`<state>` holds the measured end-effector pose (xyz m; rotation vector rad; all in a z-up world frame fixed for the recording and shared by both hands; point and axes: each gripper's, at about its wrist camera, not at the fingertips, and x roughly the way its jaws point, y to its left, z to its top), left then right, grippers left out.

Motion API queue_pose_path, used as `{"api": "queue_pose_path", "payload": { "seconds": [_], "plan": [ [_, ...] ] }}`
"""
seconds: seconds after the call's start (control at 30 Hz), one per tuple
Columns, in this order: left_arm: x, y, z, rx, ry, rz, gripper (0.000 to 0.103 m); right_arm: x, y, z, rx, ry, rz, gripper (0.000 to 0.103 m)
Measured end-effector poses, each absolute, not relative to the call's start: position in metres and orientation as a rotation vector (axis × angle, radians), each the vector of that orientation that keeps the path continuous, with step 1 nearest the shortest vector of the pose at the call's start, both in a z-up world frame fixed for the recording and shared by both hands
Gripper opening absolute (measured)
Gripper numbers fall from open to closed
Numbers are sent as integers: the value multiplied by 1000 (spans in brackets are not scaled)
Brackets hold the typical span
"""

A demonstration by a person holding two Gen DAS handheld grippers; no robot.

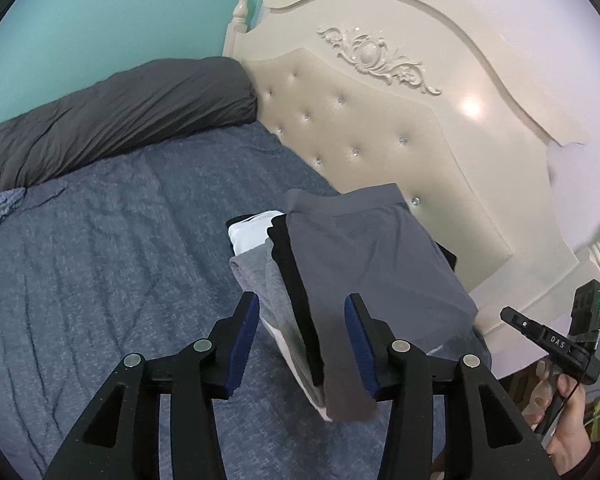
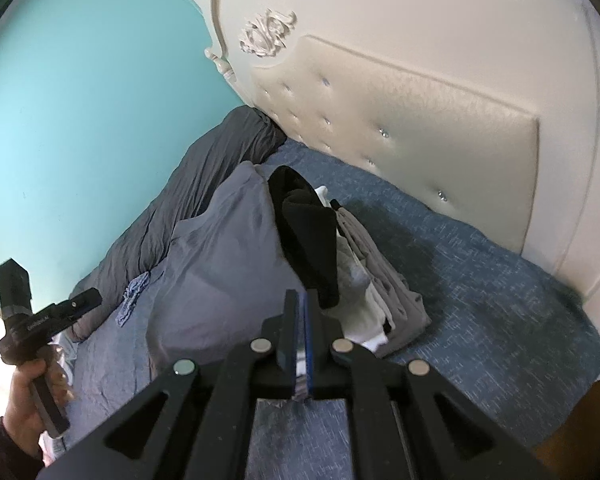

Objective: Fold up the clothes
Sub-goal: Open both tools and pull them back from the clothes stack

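Bed (image 1: 100, 280): blue textured cover, filling the lower half of both views.

Headboard (image 1: 380, 140): cream, tufted with studs, carved scroll at about 12 o'clock in the left wrist view.

Dark grey duvet roll (image 1: 120, 120): along the teal wall (image 1: 100, 20), at 10 o'clock.

Stack of folded clothes (image 1: 360, 264): on the bed near the headboard. Grey garment on top; black, white and light grey layers show at the edges. In the right wrist view it sits at centre, just beyond the fingertips.

Left tool (image 1: 302, 344): jaws stand partly apart, blue pads either side of the stack's near edge; the pads do not seem to press on the cloth.

Right tool (image 2: 302, 320): jaws closed, pads together; a sliver of pale cloth shows between them, though which garment cannot be told.

Hands: one (image 1: 568, 420) at 4 o'clock in the left view, one (image 2: 24, 412) at 8 o'clock in the right view, each grasping a black handle.
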<state>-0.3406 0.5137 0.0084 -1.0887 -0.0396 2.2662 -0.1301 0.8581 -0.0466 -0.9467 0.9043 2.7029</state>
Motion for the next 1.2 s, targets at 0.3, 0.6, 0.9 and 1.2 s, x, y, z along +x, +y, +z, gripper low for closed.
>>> {"api": "queue_pose_path", "payload": {
  "seconds": [0.3, 0.6, 0.9, 1.2],
  "plan": [
    [-295, 497, 32, -1038, -18, 2259, 56, -100, 821, -15, -881, 838, 2718, 36],
    [-248, 485, 50, -988, 32, 2243, 59, -66, 783, 8, -823, 772, 2722, 58],
    [-201, 472, 67, -913, 58, 2233, 68, -33, 752, 34, -773, 670, 2690, 68],
    [-170, 452, 71, -876, 84, 2245, 73, -5, 716, 46, -740, 563, 2680, 78]
  ]
}}
